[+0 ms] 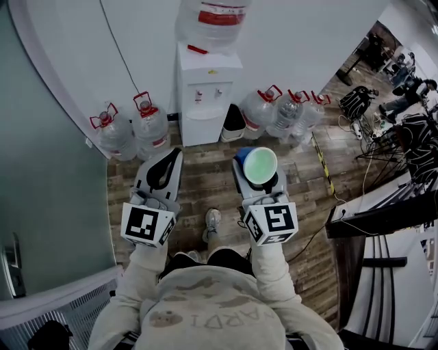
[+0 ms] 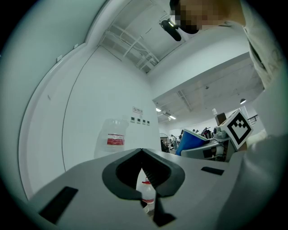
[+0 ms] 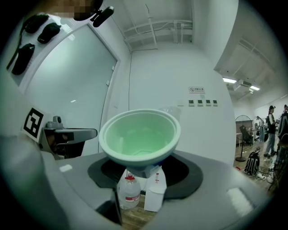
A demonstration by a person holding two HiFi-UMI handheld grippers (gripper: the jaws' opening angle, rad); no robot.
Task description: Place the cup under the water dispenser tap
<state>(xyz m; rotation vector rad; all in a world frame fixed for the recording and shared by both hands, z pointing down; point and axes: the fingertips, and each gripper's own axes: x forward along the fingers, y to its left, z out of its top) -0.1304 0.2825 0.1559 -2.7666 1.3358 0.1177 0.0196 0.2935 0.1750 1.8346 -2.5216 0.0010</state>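
The cup, blue outside and pale green inside, is upright between the jaws of my right gripper, which is shut on its lower part. In the right gripper view the cup fills the middle, and my right gripper holds it. The white water dispenser stands against the far wall, a large bottle on top and its taps in a front recess. It shows small below the cup as the dispenser. My left gripper is shut and holds nothing; in its own view my left gripper has its tips together.
Water jugs stand on the wooden floor left of the dispenser, more jugs to its right, and a black bin beside it. A glass wall runs along the left. Cables and gear lie at the right.
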